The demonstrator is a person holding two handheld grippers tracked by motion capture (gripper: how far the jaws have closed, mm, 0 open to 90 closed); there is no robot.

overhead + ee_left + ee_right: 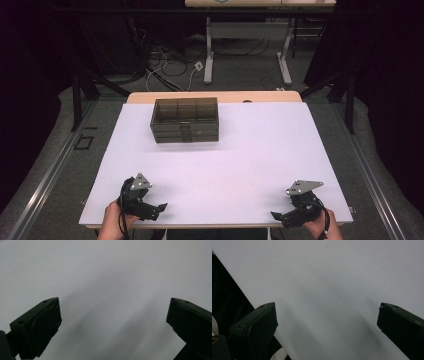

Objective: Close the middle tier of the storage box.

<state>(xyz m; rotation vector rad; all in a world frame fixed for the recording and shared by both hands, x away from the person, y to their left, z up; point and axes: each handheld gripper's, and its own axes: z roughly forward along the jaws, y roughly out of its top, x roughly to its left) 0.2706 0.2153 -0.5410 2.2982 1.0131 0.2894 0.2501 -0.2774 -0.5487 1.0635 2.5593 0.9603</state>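
The dark, see-through drawer box sits toward the far side of the white table, left of centre, its drawers shut, well apart from both my tools. My left hand-held gripper rests low at the near left corner, jaws spread wide with nothing between them. My right hand-held gripper mirrors it at the near right corner, equally wide and empty. My hands grip both from the near edge, the jaws angled inward toward each other.
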